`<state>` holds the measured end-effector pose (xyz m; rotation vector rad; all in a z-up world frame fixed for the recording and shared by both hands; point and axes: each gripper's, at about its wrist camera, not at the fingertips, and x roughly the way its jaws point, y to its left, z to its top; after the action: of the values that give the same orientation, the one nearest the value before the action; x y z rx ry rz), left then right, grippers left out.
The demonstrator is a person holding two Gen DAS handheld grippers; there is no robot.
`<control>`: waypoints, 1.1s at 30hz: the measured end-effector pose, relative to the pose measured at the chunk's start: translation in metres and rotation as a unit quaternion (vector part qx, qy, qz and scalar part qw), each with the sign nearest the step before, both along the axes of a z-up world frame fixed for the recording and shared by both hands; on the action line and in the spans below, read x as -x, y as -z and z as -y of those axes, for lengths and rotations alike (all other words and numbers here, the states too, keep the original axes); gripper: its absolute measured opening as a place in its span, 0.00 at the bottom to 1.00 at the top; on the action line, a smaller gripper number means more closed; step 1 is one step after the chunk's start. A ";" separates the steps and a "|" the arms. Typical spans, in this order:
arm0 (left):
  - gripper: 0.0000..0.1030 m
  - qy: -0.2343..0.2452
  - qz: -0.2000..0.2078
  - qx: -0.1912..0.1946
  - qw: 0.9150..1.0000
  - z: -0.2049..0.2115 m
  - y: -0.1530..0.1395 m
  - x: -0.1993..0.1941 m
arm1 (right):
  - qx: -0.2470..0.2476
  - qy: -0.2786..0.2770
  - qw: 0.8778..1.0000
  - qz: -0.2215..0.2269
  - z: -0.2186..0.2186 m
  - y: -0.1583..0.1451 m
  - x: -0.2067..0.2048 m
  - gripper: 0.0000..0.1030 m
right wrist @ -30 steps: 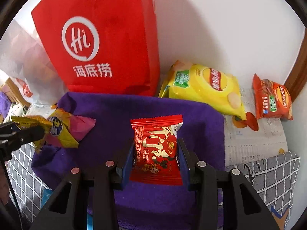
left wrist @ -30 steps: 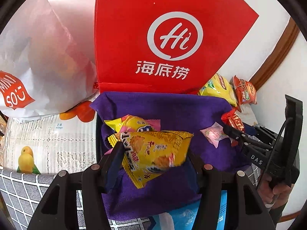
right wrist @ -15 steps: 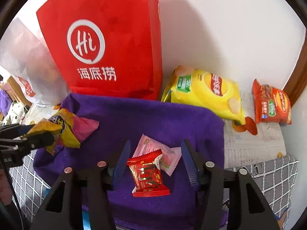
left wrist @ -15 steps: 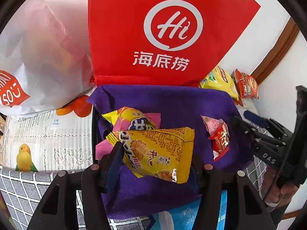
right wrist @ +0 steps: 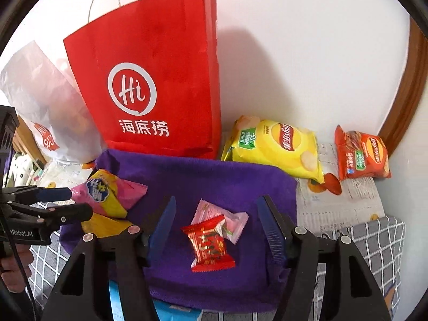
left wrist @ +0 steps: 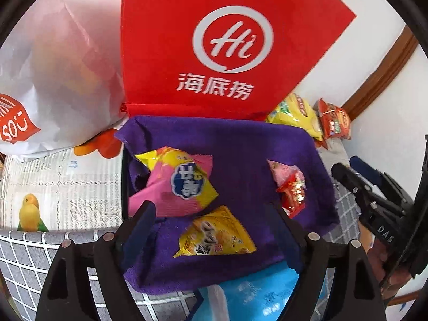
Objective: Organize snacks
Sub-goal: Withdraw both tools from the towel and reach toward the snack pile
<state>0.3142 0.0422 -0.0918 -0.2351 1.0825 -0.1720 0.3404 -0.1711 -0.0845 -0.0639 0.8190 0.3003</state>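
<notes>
A purple cloth-lined bin [left wrist: 240,144] [right wrist: 214,176] holds several snack packets. My left gripper [left wrist: 214,214] hangs over it with its jaws opening; the yellow packet [left wrist: 216,236] lies loose on the cloth between them, touching neither pad. A pink-and-yellow packet [left wrist: 179,184] [right wrist: 107,192] rests just beyond it. My right gripper [right wrist: 216,219] also has its jaws opening, above a small red packet [right wrist: 210,243] [left wrist: 293,195] that lies on a pink packet [right wrist: 230,219]. Neither pad touches the red packet.
A red paper bag [left wrist: 219,48] [right wrist: 155,80] stands behind the bin, a white plastic bag [left wrist: 48,80] to its left. A yellow chip bag [right wrist: 278,147] and an orange chip bag [right wrist: 361,157] lie at the right by the wall. A blue packet [left wrist: 256,294] lies under the bin's near edge.
The left gripper has let go of the yellow packet, which dropped onto the cloth. The right gripper released the red packet onto the pink one, spread wider and rose a little.
</notes>
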 end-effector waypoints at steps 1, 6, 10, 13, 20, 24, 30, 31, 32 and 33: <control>0.81 0.003 -0.002 0.007 1.000 0.001 -0.003 0.002 | 0.001 0.003 1.000 -0.001 0.001 -0.001 0.004 0.62; 0.81 0.024 0.021 0.017 0.999 0.008 -0.025 0.018 | 0.008 0.021 1.000 -0.007 0.013 -0.008 0.026 0.62; 0.81 0.039 0.041 0.020 0.998 0.015 -0.045 0.033 | 0.002 0.038 0.999 -0.013 0.028 -0.013 0.050 0.62; 0.81 0.051 0.064 0.023 0.996 0.021 -0.062 0.047 | -0.002 0.053 0.999 -0.014 0.039 -0.015 0.068 0.62; 0.81 0.062 0.093 0.009 0.994 0.031 -0.083 0.080 | 0.022 0.074 0.997 -0.006 0.054 -0.017 0.106 0.62; 0.81 0.047 0.088 0.002 0.995 0.024 -0.081 0.100 | -0.009 0.090 0.996 -0.007 0.061 -0.016 0.124 0.62; 0.80 0.027 0.079 0.002 0.996 0.011 -0.075 0.133 | -0.032 0.085 0.995 -0.042 0.058 -0.006 0.143 0.62; 0.80 0.024 0.078 0.004 0.997 0.009 -0.074 0.138 | -0.032 0.082 0.995 -0.044 0.057 -0.005 0.148 0.62; 0.80 0.021 0.076 0.004 0.997 0.008 -0.073 0.141 | -0.033 0.079 0.995 -0.046 0.055 -0.005 0.152 0.62; 0.80 0.019 0.076 0.003 0.997 0.007 -0.072 0.146 | -0.035 0.074 0.996 -0.046 0.053 -0.004 0.157 0.62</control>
<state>0.1685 0.0356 -0.0195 -0.2048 0.9359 -0.2234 0.1839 -0.2244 -0.0800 0.0755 0.8997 0.1931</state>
